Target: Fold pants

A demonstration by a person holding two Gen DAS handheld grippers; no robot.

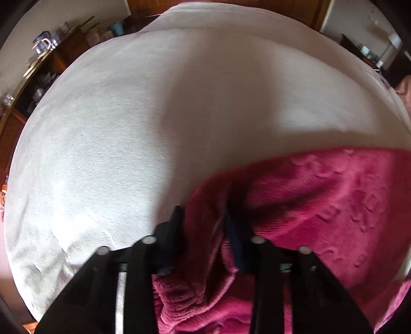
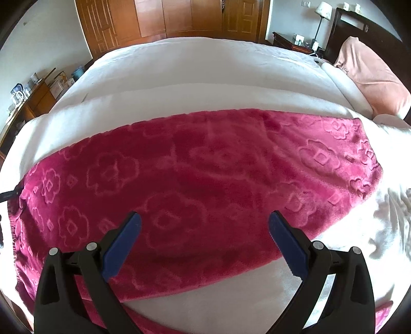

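Observation:
The pants (image 2: 205, 179) are magenta fleece with embossed flowers and lie across the white bed (image 2: 200, 66), folded lengthwise into a long band. My right gripper (image 2: 205, 226) is open and empty, hovering over the near edge of the pants. My left gripper (image 1: 205, 218) is shut on a bunched end of the pants (image 1: 308, 195), with the elastic waistband edge (image 1: 226, 277) gathered between its fingers. The fabric hangs from the jaws just above the sheet. That left gripper shows as a dark tip at the far left edge of the right wrist view (image 2: 10, 194).
A peach pillow (image 2: 372, 77) lies at the bed's head on the right. A nightstand with a lamp (image 2: 321, 15) stands behind it. A wooden wardrobe (image 2: 179, 18) lines the far wall. A low wooden shelf with clutter (image 2: 33, 92) runs along the bed's left side.

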